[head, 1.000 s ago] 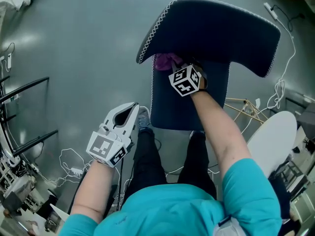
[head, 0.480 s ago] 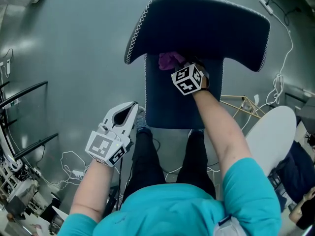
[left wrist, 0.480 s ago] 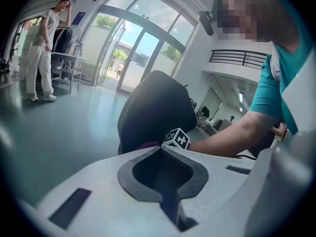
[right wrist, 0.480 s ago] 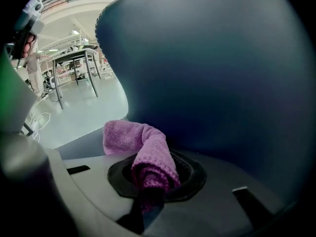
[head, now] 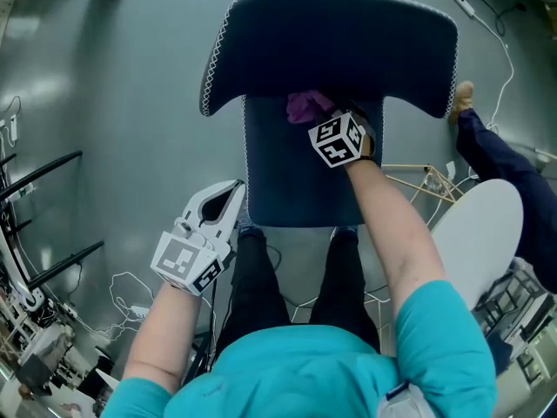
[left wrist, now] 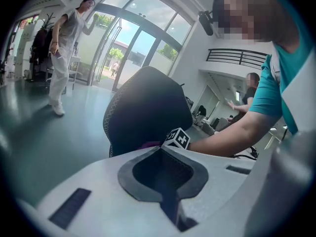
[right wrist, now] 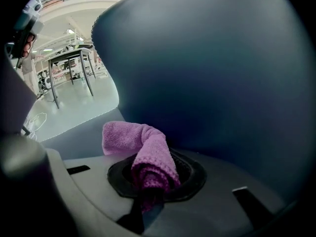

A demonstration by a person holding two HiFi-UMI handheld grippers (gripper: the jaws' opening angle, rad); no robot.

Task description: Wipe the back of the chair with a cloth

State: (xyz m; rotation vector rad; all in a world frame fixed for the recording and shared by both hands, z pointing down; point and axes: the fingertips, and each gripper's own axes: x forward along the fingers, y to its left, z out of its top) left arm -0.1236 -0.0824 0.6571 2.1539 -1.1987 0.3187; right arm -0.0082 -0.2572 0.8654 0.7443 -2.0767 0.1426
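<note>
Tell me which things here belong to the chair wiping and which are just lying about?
In the job:
- dark blue padded chair with white stitching
- purple knitted cloth
- right gripper, shut on the cloth

Lying about:
- white cables on the floor
- white oval board
- black metal rails
- left gripper, shut and empty

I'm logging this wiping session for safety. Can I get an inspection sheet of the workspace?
Surface: glossy grey floor.
Job's things: dark chair; purple cloth at the base of its back.
Clutter: white round table at right; dark racks at left.
Grippers: left gripper shut, empty, away from the chair; right gripper shut on the cloth.
Cables: white cable beyond the chair; loose cables lower left.
Surroundings: another person's leg at right.
</note>
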